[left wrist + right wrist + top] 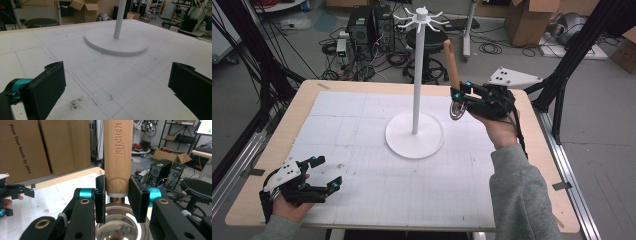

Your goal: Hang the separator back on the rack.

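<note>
A kitchen utensil with a wooden handle (450,61) and a steel slotted head (457,110) is held upright in the air, handle up, right of the white stand. My right gripper (458,95) is shut on the lower end of that handle (118,157), its pads pressing both sides; the steel bowl (117,225) hangs just below the jaws. The white stand (415,75) has a round base (414,136) and a hook crown on top. My left gripper (326,173) rests open at the table's near left corner, nothing between its fingers (47,87), facing the stand's base (116,42).
The table carries a white gridded mat (362,165) with a wooden border (302,100). Behind it on the floor are computer towers (372,25), cables, a stool and cardboard boxes (529,20). A black frame post (572,55) stands at the right.
</note>
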Tool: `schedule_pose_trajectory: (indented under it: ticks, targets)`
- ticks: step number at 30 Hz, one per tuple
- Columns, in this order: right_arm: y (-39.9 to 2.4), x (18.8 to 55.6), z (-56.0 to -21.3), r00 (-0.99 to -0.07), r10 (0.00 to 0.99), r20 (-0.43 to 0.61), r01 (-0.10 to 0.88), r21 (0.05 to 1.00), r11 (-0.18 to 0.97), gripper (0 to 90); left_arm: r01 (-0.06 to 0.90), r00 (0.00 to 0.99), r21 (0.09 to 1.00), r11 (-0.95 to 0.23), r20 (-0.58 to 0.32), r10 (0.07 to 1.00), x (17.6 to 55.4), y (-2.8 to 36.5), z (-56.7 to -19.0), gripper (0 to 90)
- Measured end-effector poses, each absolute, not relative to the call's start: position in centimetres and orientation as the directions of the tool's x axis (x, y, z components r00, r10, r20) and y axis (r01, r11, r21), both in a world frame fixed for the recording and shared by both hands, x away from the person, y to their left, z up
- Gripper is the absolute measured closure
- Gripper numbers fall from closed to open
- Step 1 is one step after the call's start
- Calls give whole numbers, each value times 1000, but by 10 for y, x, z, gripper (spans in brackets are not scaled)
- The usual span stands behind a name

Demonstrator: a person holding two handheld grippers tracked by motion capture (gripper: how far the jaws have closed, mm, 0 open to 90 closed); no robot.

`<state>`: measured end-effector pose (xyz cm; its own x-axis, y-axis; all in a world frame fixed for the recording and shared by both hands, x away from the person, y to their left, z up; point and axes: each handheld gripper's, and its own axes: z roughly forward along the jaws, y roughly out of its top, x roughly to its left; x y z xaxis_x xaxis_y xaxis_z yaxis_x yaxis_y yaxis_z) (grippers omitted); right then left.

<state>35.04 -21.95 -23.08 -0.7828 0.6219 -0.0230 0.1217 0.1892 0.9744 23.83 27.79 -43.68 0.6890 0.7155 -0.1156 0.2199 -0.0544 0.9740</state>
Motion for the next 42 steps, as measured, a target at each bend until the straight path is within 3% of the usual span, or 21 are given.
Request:
schedule_pose_trajectory:
  ticks: [42]
  targets:
    - [-198,354,-210,-744,665,-56,78,982,171,694,219,686,974,-60,-110,720,236,280,-437,17]
